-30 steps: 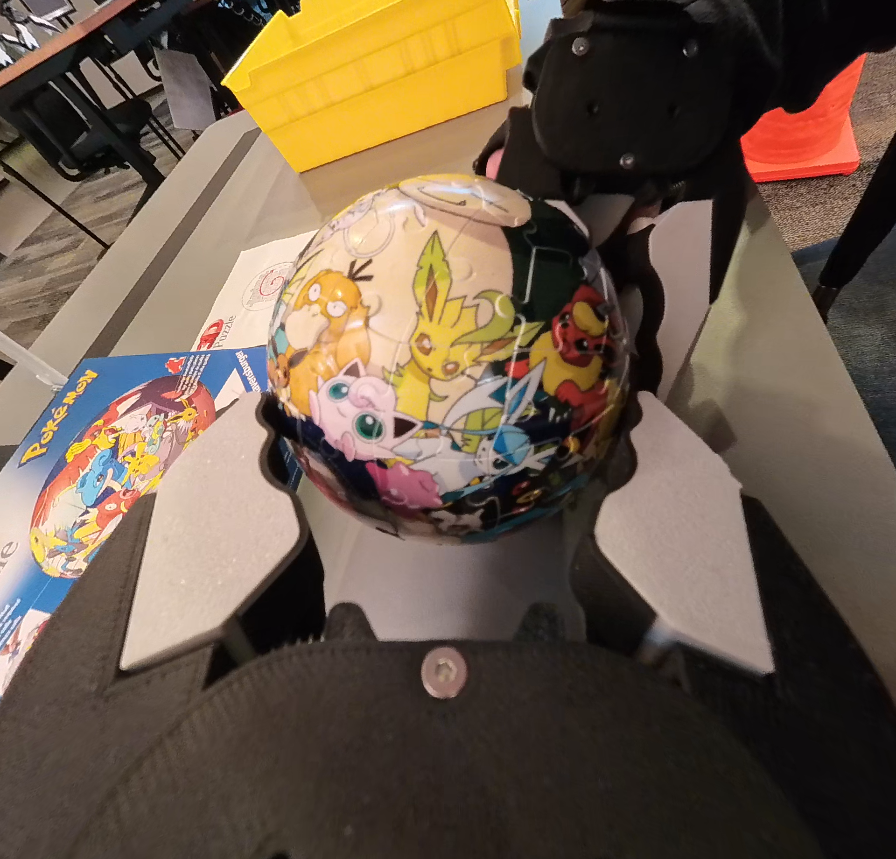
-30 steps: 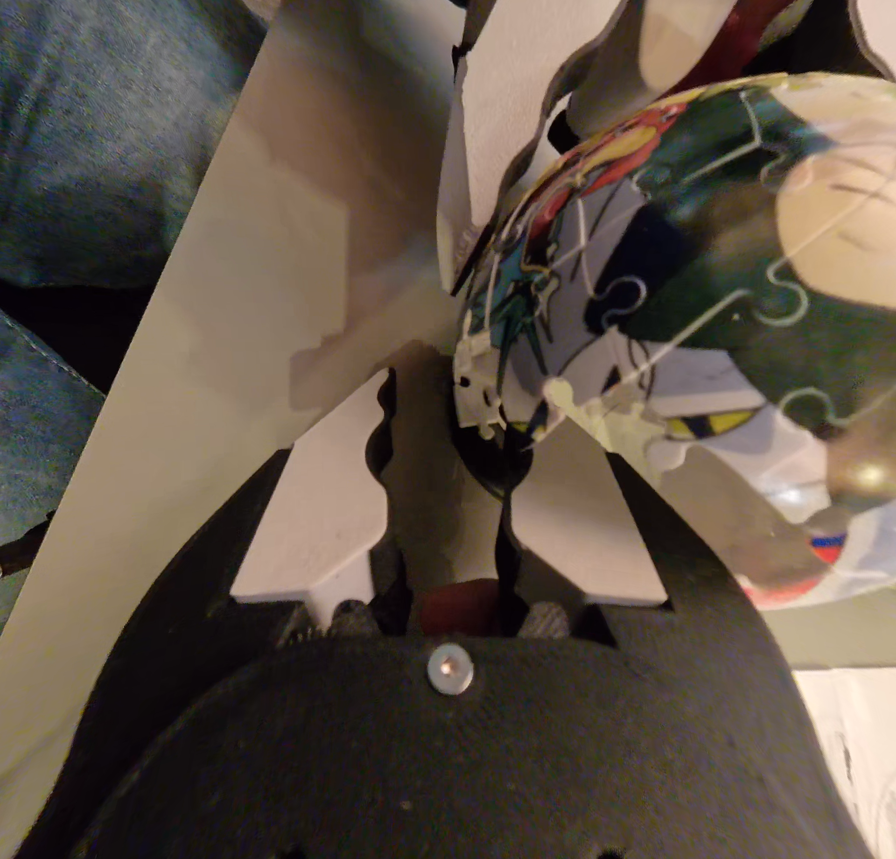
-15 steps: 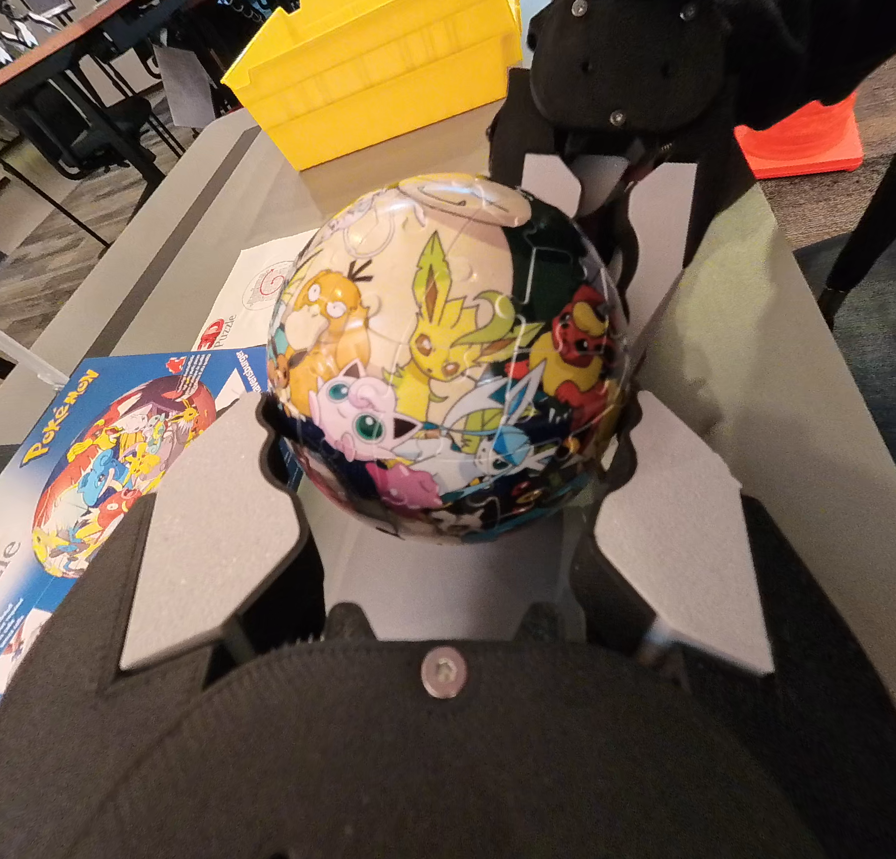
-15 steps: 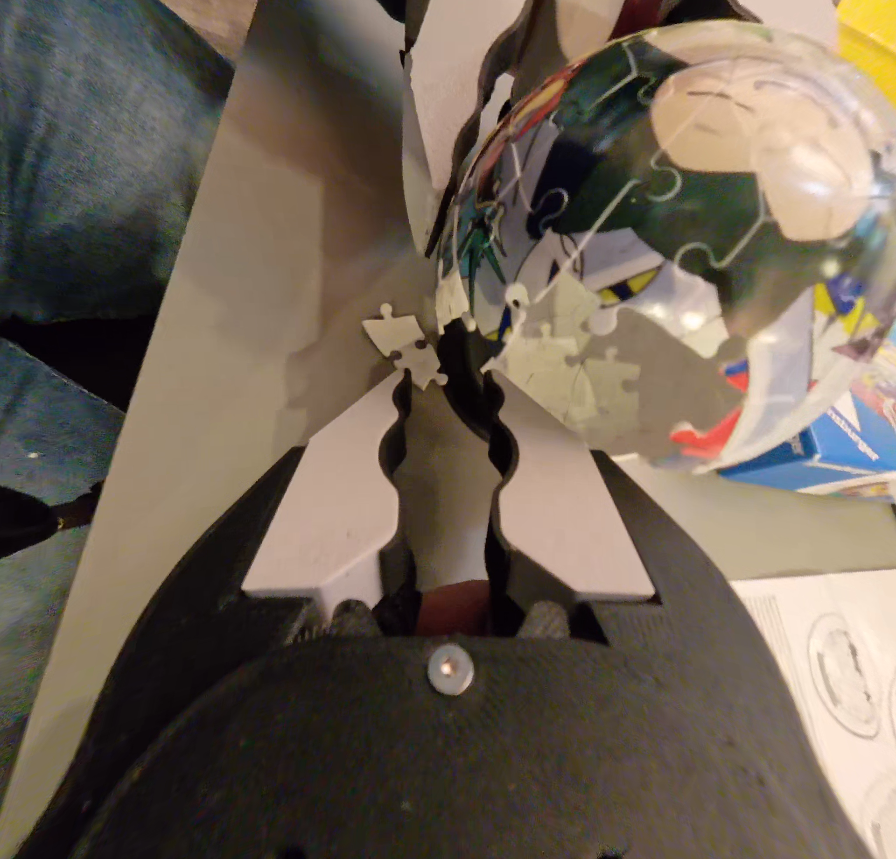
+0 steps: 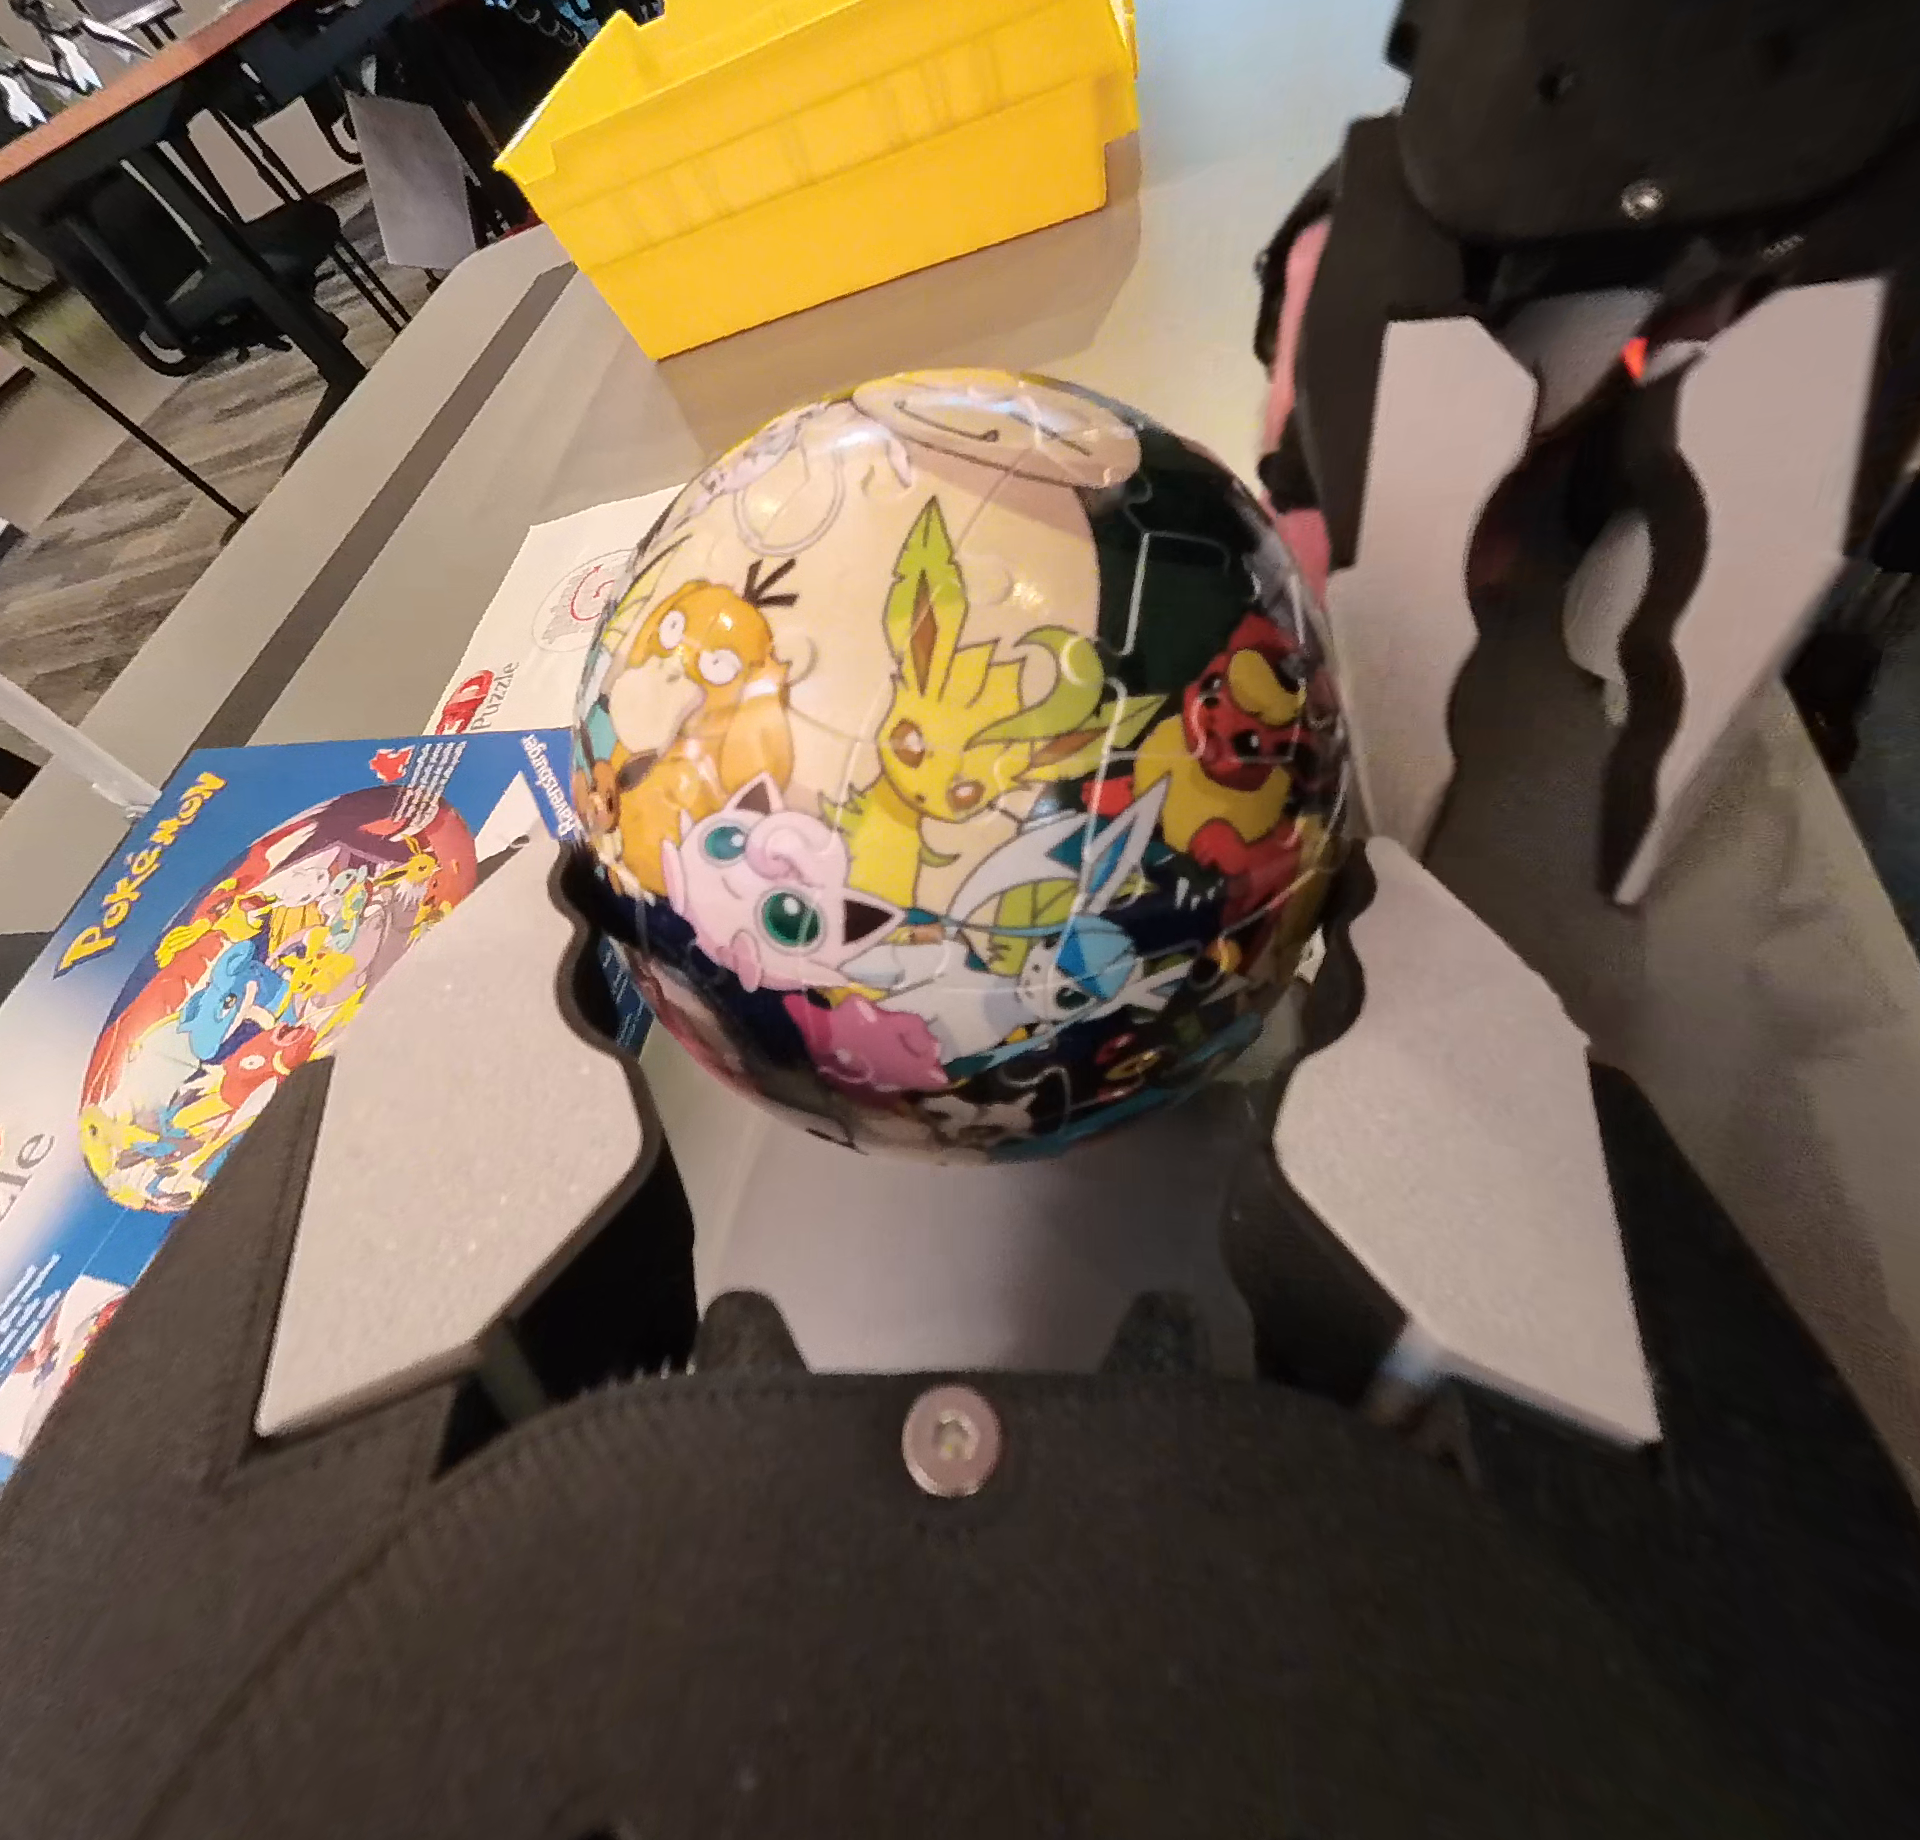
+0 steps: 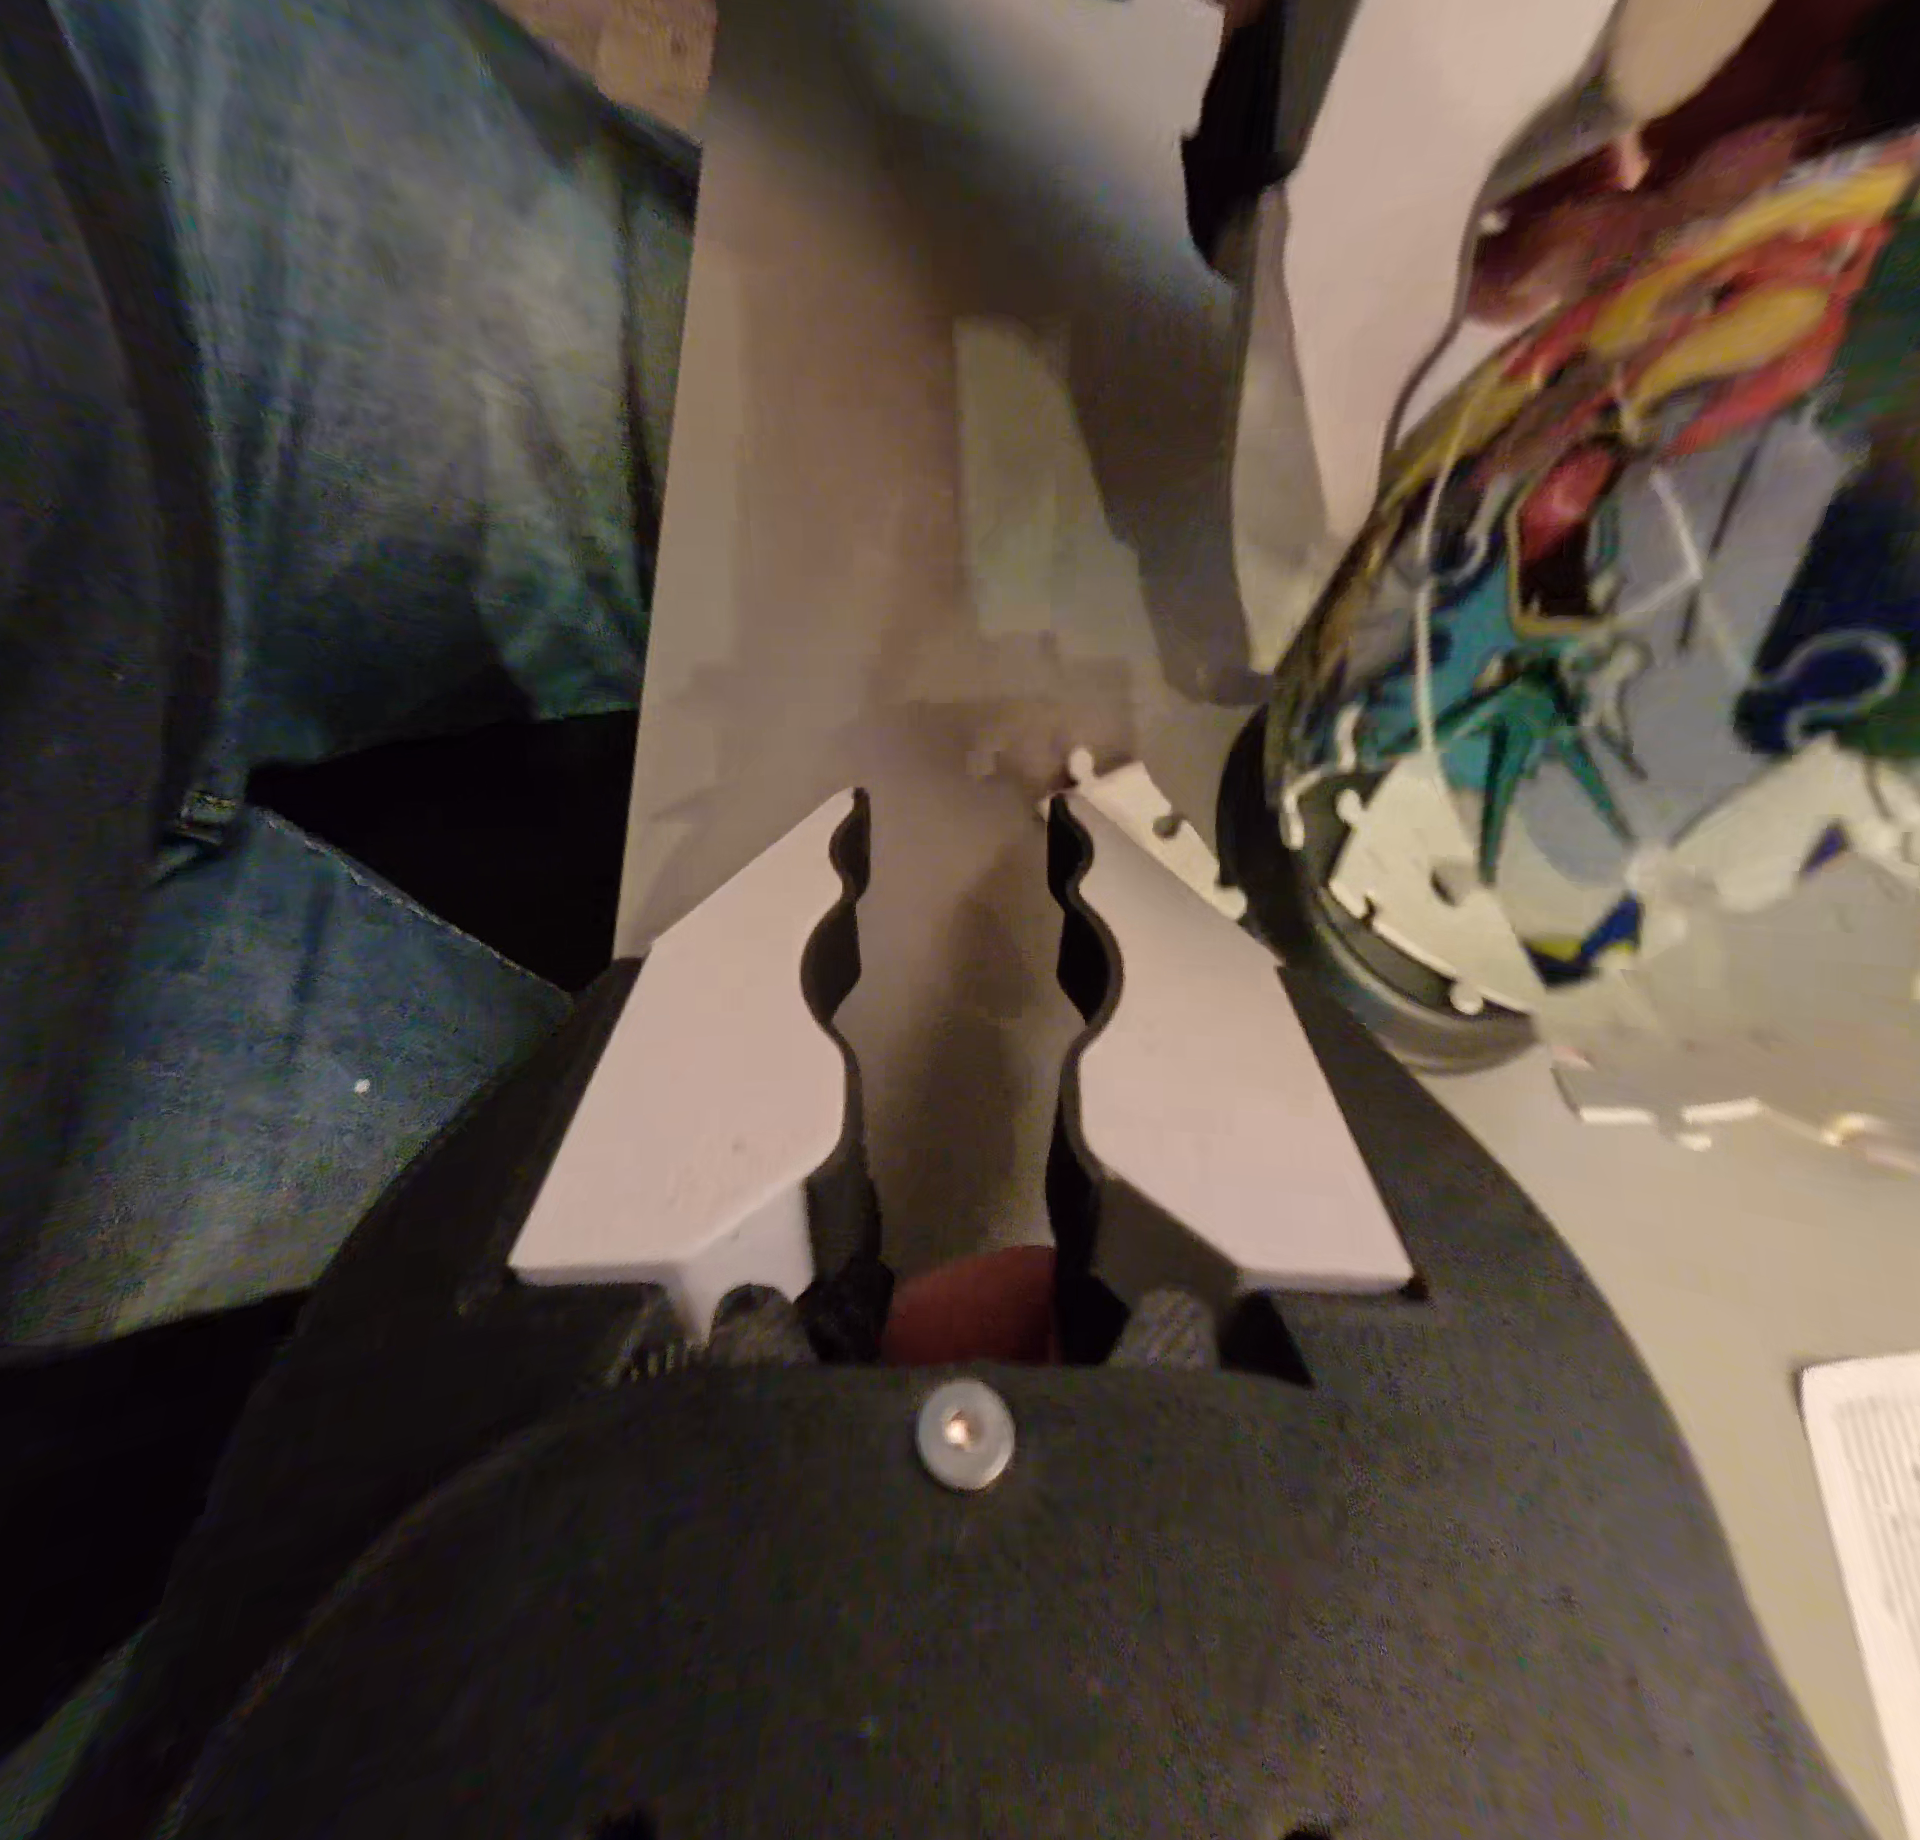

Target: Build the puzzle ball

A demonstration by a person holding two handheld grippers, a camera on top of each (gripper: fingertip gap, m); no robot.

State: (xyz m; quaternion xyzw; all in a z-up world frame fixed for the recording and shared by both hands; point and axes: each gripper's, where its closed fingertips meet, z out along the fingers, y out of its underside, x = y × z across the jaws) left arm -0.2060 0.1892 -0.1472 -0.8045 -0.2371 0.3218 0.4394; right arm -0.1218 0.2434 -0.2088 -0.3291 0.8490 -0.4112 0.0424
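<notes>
Puzzle ball (image 5: 961,762): clamped between left gripper (image 5: 961,917) fingers on grey table (image 5: 1714,959). Right gripper (image 6: 956,814): parted, empty, loose puzzle piece (image 6: 1153,834) beside its tip.

Both wrist cameras sit close, facing each other across the counter (image 5: 1039,263); both show the puzzle ball (image 5: 961,762).

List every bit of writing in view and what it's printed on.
I won't quote wording; here is what bears it.
Blue puzzle box: large yellow logo, small white print.
White sheet behind the puzzle ball: red-and-grey logo, round stamp.
Printed page at the right wrist view's edge: too blurred to read.
</notes>
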